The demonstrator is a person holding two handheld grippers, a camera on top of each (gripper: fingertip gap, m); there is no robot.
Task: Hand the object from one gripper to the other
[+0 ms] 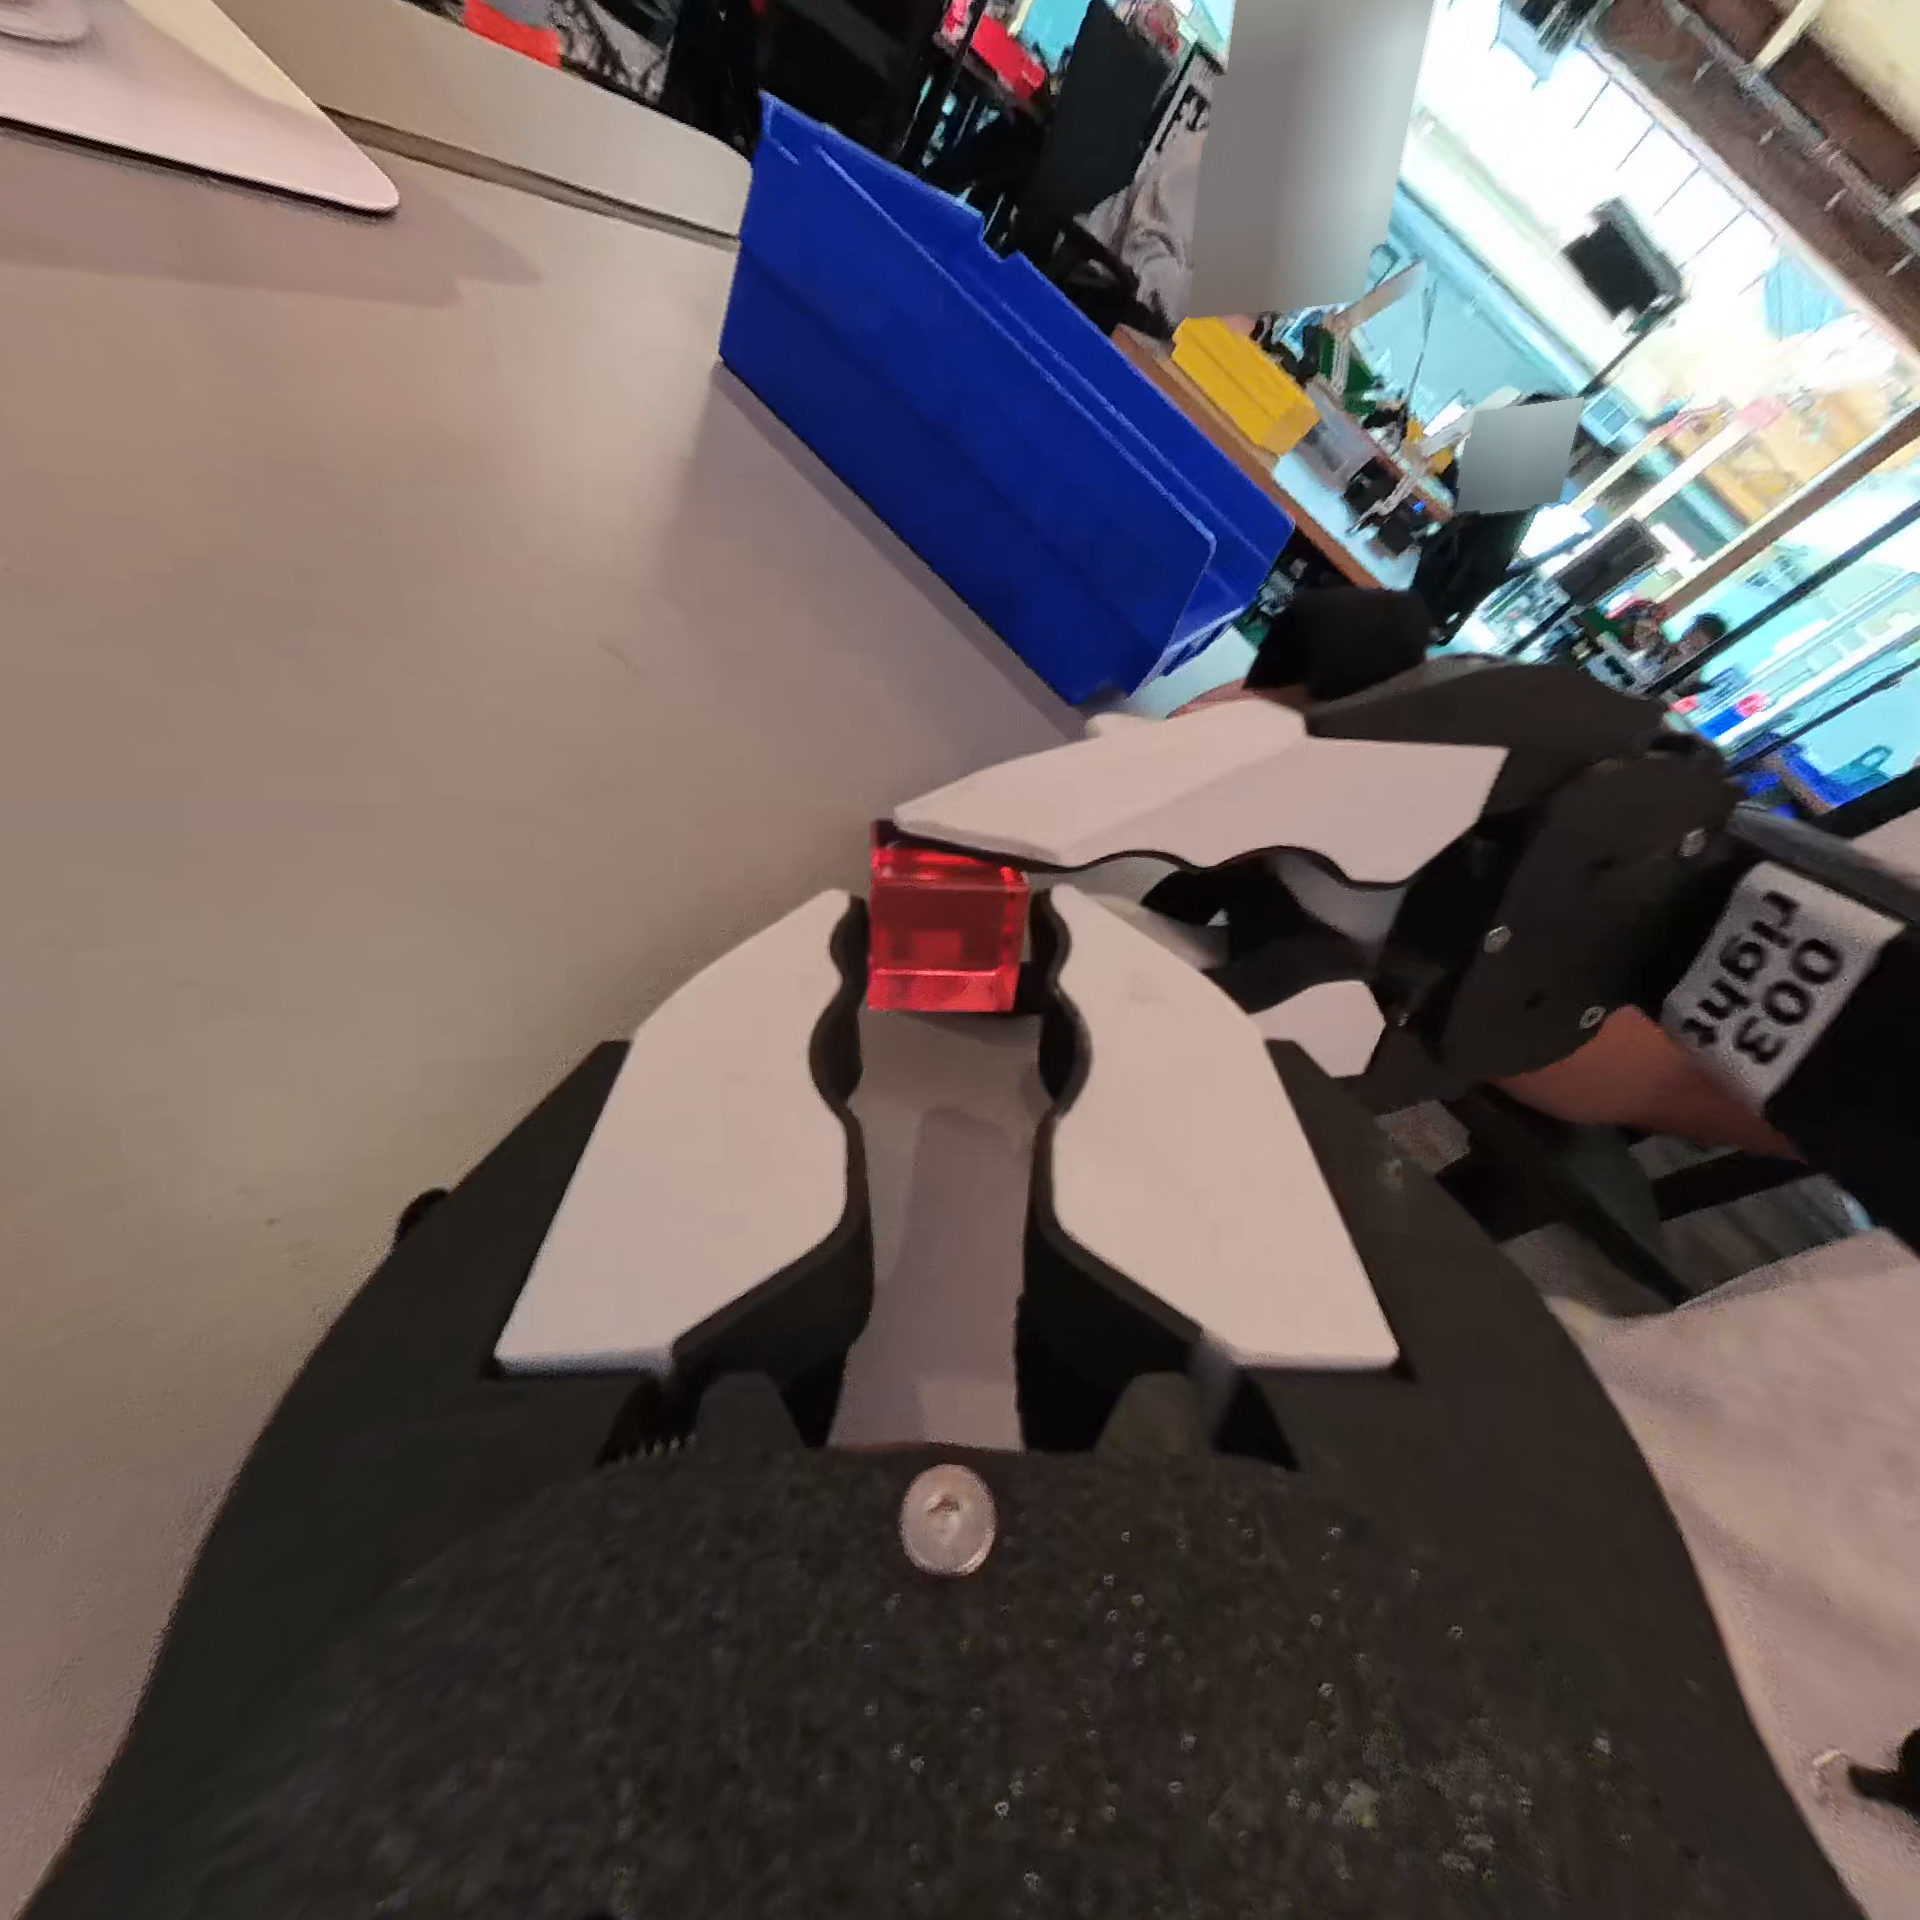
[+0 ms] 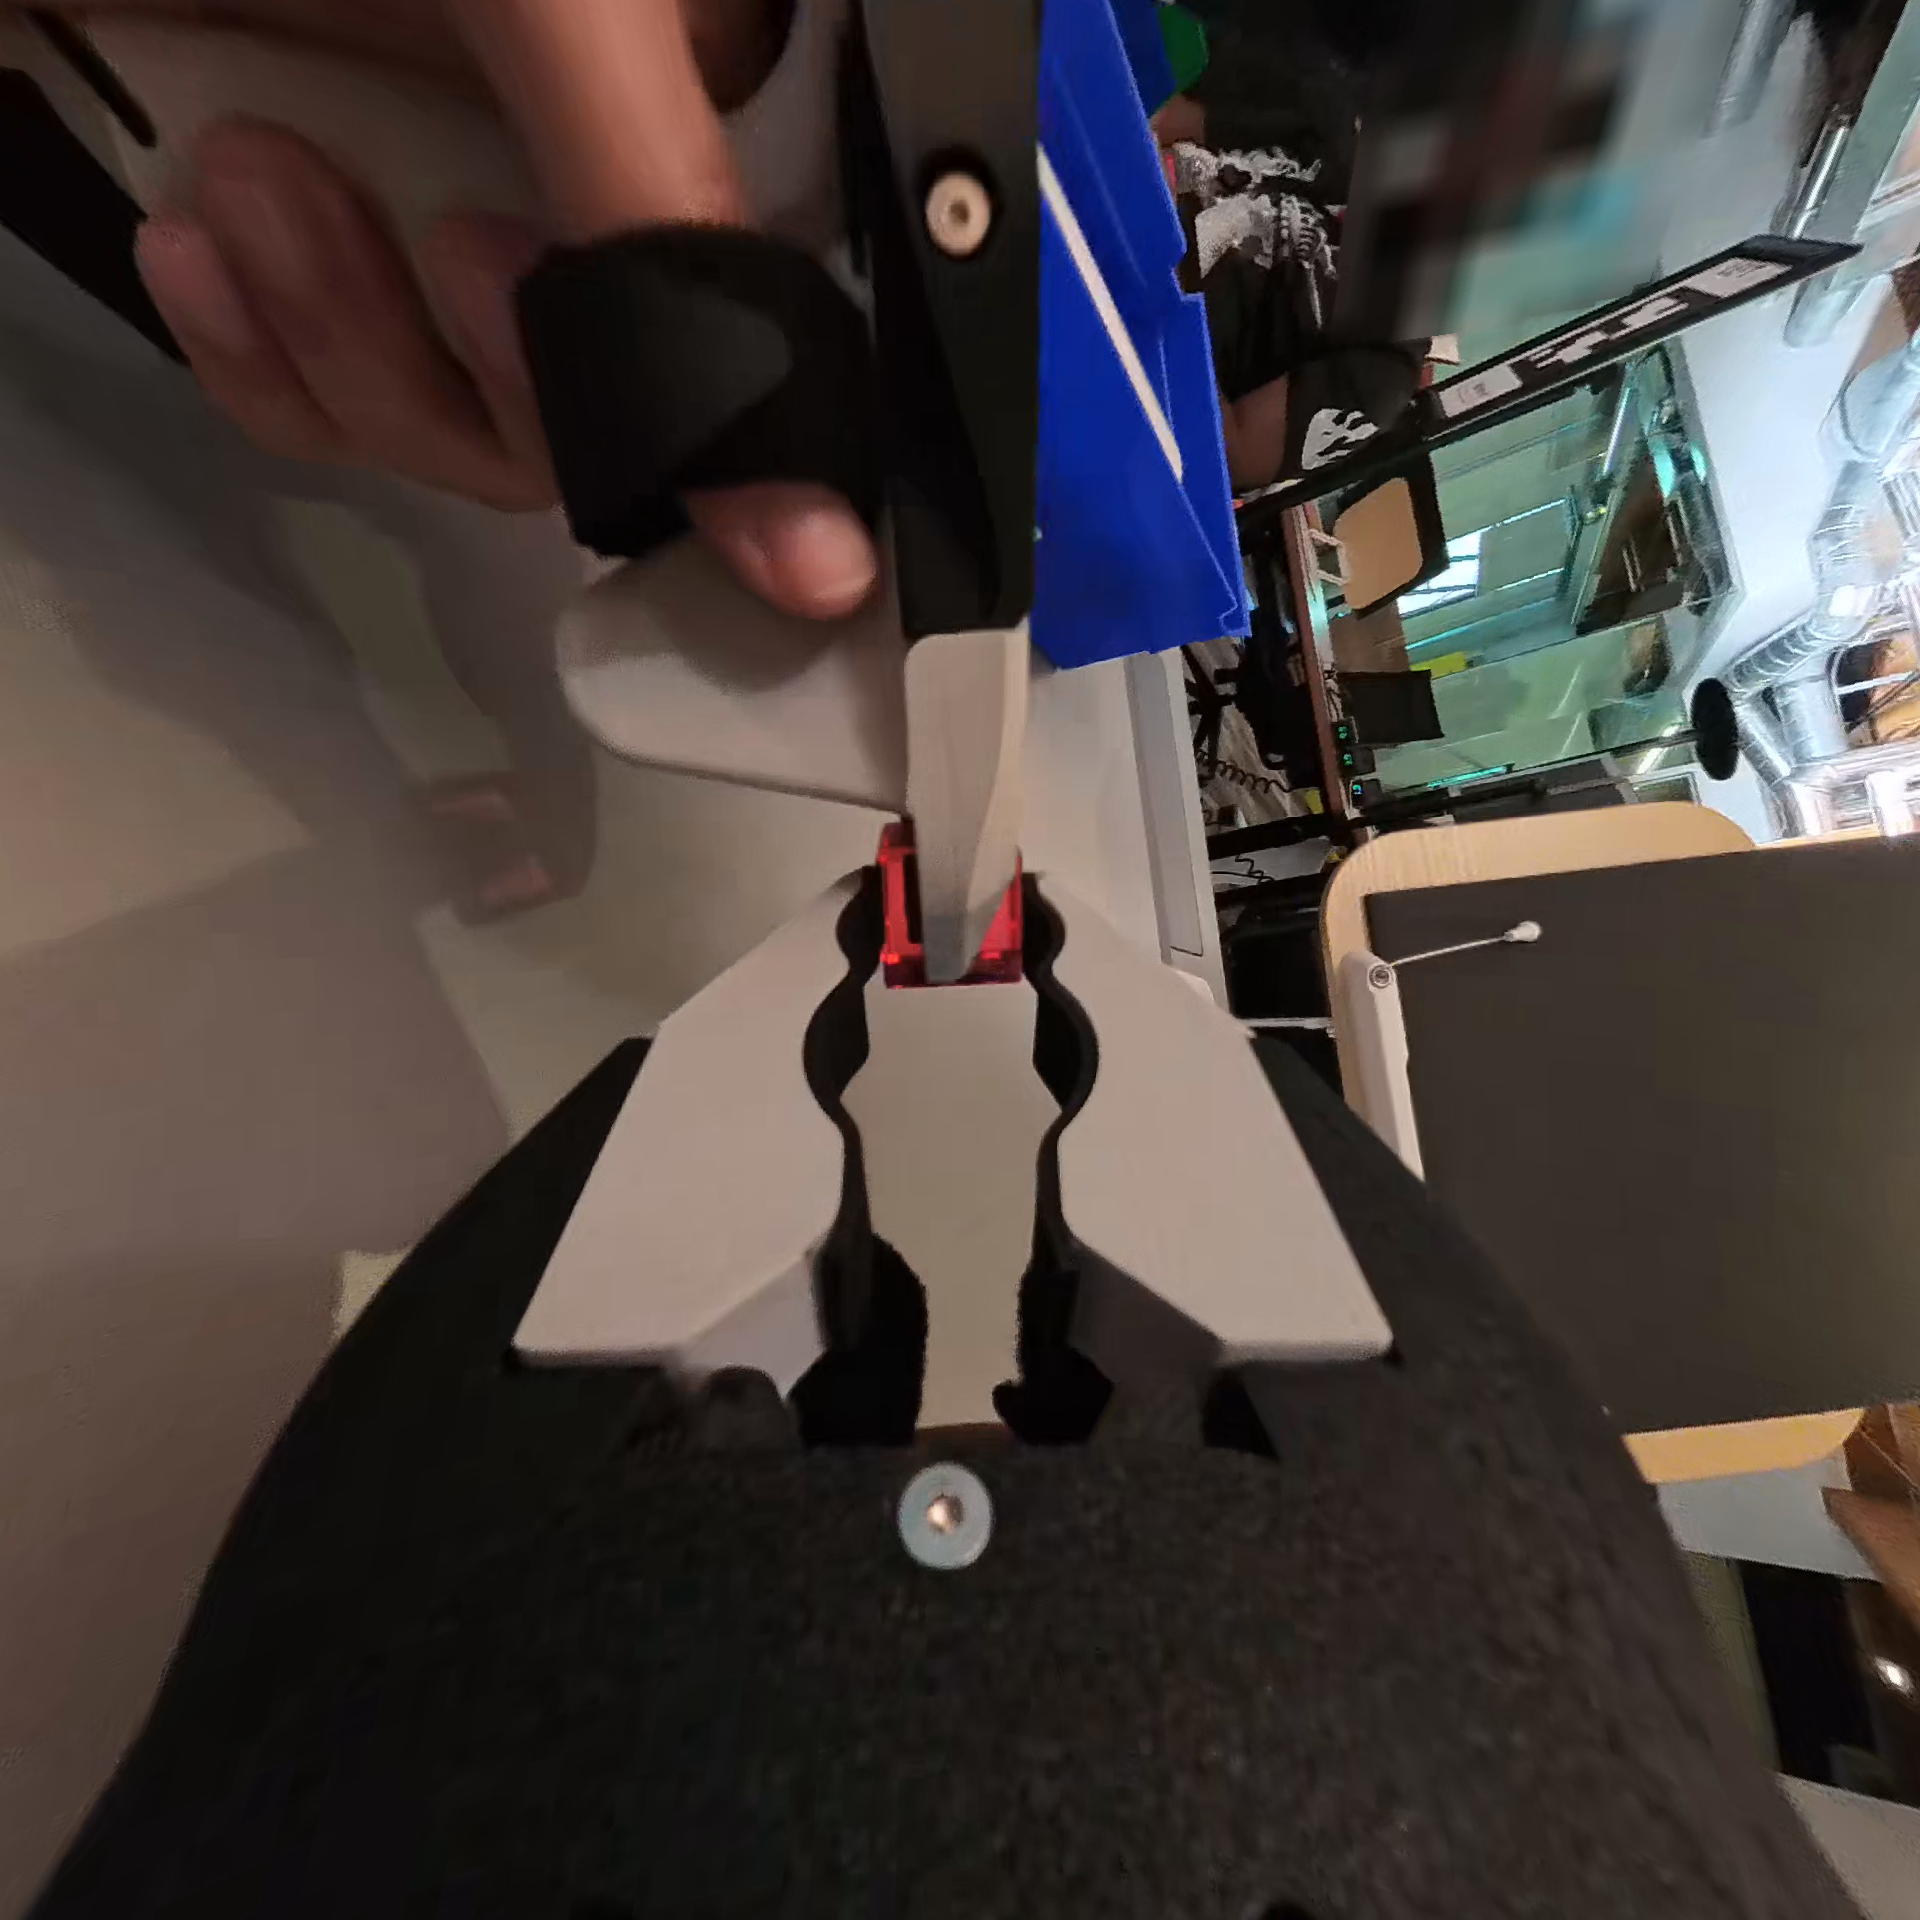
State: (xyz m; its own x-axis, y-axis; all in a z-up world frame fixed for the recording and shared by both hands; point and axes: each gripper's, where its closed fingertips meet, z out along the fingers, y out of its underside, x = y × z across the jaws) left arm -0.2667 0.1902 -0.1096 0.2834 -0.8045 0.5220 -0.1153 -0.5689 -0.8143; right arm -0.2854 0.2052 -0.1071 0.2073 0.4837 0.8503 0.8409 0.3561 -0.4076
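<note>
- The left gripper [image 1: 940,935], grey-fingered on a black body, had its jaws drawn in against the two sides of the small translucent red plastic cube [image 1: 943,940], which sat between its fingertips, clear of the worktop.
- The right gripper [image 2: 948,940], of the same build, was turned crosswise to the left one and grasped the same cube [image 2: 899,935] at its own tips; in the left wrist view one of its fingers lay flat across the cube's top face.
- The handover seemed to be at its middle: both grippers appeared to hold the cube at once.
- The next move probably called for one gripper to loosen and back straight off while the other kept firm; which was the giver could not be told.
- Beyond them the pale grey worktop [image 1: 364,623] carried a blue plastic bin [image 1: 966,436] near its far edge, well apart from the cube.
</note>
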